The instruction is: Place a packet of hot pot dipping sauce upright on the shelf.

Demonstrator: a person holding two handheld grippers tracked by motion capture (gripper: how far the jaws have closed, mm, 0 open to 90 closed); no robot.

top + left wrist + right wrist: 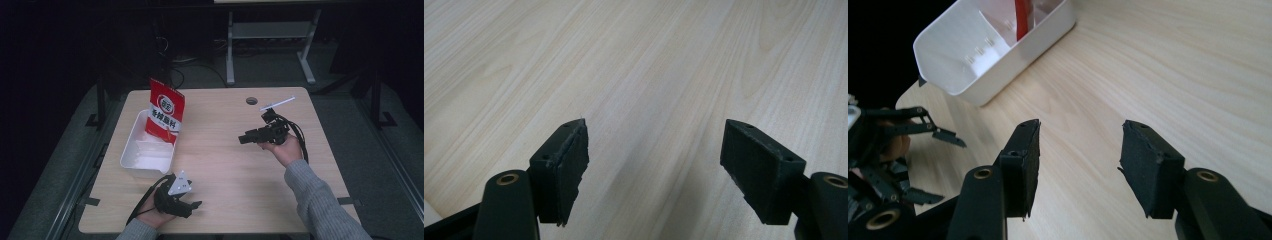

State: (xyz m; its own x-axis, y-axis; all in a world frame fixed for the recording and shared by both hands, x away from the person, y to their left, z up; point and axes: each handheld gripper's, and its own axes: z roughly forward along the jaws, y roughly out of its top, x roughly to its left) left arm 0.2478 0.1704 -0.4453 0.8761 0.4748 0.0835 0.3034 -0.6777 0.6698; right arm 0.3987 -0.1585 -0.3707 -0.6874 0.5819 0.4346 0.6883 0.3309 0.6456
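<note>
The surface point(225, 150) is pale wood with fine, slightly darker grain lines running along it, and a small dark round hole point(251, 101) sits near its far edge. The tray point(131, 150) is plain white inside and out. The packet point(165, 111) standing in it is bright red with a white band, a round white and red emblem and dark lettering. Both the left gripper point(196, 205) and the right gripper point(243, 139) are matte black, with brass-coloured rings at the finger pivots. A light grey plate point(180, 184) tops the left one. The sleeve point(320, 200) is grey knit. A thin white stick point(278, 103) lies beside the hole.
</note>
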